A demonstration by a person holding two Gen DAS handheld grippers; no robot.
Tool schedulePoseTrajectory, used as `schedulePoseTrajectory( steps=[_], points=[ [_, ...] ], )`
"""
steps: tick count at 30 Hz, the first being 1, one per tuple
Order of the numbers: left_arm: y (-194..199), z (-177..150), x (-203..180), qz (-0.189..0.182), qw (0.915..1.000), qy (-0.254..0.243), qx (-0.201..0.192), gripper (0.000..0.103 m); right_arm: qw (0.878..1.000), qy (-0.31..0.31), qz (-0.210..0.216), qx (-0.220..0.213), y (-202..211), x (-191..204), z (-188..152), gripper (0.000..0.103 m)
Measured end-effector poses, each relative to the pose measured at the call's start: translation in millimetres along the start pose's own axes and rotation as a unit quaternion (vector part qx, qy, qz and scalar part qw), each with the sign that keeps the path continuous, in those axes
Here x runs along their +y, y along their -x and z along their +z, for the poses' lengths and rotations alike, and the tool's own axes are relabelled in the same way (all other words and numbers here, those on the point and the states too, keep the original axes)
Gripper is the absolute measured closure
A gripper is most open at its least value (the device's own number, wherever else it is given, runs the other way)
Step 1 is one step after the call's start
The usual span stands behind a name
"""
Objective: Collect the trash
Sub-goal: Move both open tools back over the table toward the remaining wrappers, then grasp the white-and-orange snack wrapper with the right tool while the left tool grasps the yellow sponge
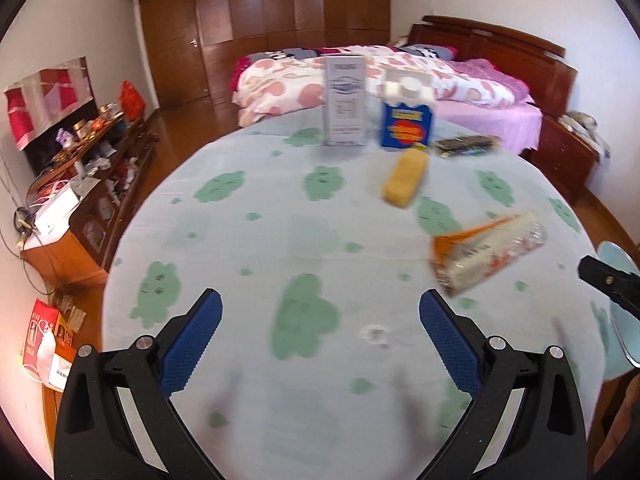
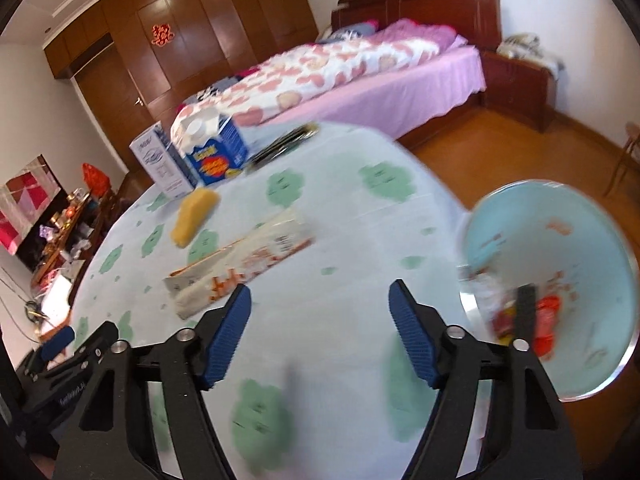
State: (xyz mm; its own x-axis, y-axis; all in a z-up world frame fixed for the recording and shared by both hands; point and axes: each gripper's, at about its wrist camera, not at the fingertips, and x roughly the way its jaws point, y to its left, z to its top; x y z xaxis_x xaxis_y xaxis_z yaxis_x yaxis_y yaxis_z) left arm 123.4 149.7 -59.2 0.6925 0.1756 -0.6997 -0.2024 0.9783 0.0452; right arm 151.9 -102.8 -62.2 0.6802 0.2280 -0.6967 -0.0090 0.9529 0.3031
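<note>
On a round table with a pale cloth (image 1: 280, 232) lie an orange-and-white snack wrapper (image 1: 486, 254) (image 2: 240, 264), a yellow sponge-like block (image 1: 405, 178) (image 2: 194, 216), a blue carton (image 1: 408, 120) (image 2: 214, 148), a tall white box (image 1: 345, 100) (image 2: 162, 164) and a dark flat packet (image 1: 466, 145) (image 2: 286, 142). My left gripper (image 1: 320, 304) is open over bare cloth, well short of the wrapper. My right gripper (image 2: 320, 296) is open too, nothing between its fingers, the wrapper just left of its left fingertip. A pale blue bin (image 2: 560, 220) with trash inside stands beside the table, at the right.
A bed (image 1: 400, 76) with pink bedding stands beyond the table, a wooden wardrobe (image 1: 256, 8) behind it. A cluttered low cabinet (image 1: 88, 168) runs along the left wall. Wooden floor (image 2: 500, 152) lies to the right of the table. The other gripper's tip (image 1: 608, 280) shows at the right edge.
</note>
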Motion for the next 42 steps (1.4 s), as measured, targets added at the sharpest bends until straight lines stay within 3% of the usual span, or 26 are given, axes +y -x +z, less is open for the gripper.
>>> schedulePoseTrajectory(
  steps=[11,16,18,21,26,29,35,39,42],
  points=[
    [-12,12,64,0.005,0.9976,0.069,-0.001,0.006,0.996,-0.062,0.000,0.057,-64,57,19,0.032],
    [-15,16,75,0.004,0.9977,0.067,-0.005,0.006,0.997,-0.029,-0.024,0.073,-85,84,21,0.028],
    [-18,16,80,0.005,0.9975,0.071,-0.004,0.006,0.997,0.017,-0.037,0.067,-88,94,16,0.029],
    [-25,16,83,0.005,0.9969,0.078,0.003,0.006,0.994,0.068,-0.046,0.069,-90,98,14,0.035],
    [-34,18,78,0.000,0.9971,0.076,0.013,0.006,0.990,0.116,-0.022,0.074,-89,88,17,0.071],
    [-38,19,71,-0.004,0.9977,0.066,0.015,0.007,0.988,0.125,0.008,0.089,-85,75,17,0.080],
    [-49,28,50,-0.028,0.9984,0.045,0.022,0.008,0.986,0.145,0.019,0.085,-63,47,19,0.082],
    [-60,43,25,-0.062,0.9977,0.019,0.019,0.011,0.985,0.160,-0.036,0.044,-48,29,19,0.082],
    [-73,57,6,-0.082,0.9964,0.008,0.020,0.015,0.984,0.164,-0.053,0.035,-44,23,19,0.082]
  ],
)
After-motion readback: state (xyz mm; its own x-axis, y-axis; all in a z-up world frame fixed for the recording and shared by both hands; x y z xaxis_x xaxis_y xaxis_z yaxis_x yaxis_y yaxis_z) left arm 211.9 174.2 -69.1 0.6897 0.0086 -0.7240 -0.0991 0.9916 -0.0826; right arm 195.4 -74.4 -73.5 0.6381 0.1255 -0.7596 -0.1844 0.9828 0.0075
